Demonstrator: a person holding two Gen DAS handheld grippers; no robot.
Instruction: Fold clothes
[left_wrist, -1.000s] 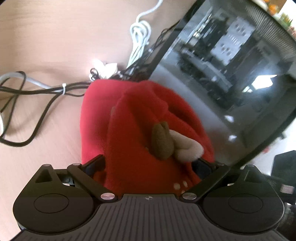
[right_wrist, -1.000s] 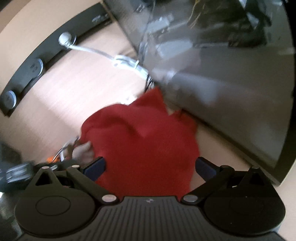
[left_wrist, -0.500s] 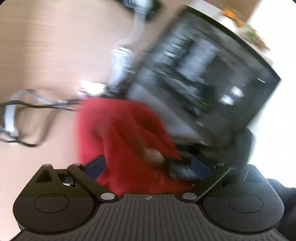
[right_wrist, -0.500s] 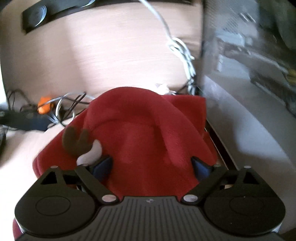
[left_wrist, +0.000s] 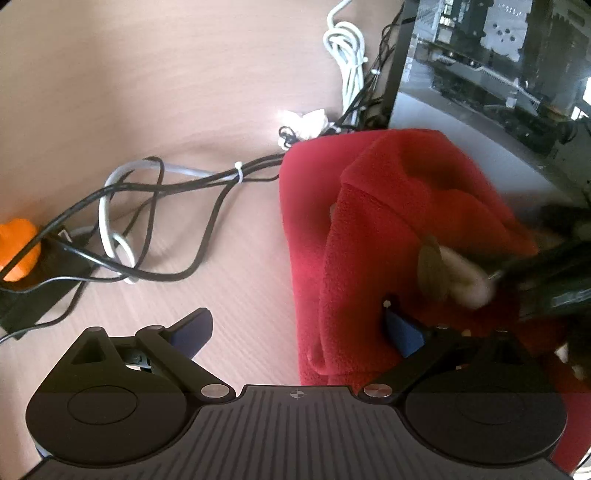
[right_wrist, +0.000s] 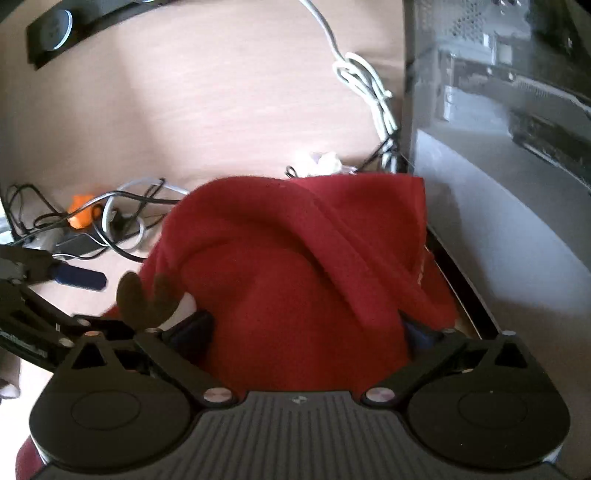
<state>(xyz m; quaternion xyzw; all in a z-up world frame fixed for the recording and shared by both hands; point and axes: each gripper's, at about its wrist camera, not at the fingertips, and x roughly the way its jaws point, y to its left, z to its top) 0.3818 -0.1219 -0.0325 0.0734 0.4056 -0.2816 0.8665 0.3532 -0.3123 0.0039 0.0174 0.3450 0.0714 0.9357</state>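
**Both grippers spread wide at the red garment**

Left wrist view: the left gripper (left_wrist: 297, 328) stands wide open. Its left finger hangs over bare wooden table (left_wrist: 155, 92); its right finger presses into the edge of the red garment (left_wrist: 388, 229), nothing clamped. The garment lies bunched against the computer case (left_wrist: 491, 66), beside tangled cables (left_wrist: 147, 206). No writing is legible. A brown and white trim is blurred.

Right wrist view: the right gripper (right_wrist: 306, 328) has just been opening again to its widest; garment folds fill the gap, and whether the pads press them cannot be told. The garment's near edge is hidden behind the gripper body
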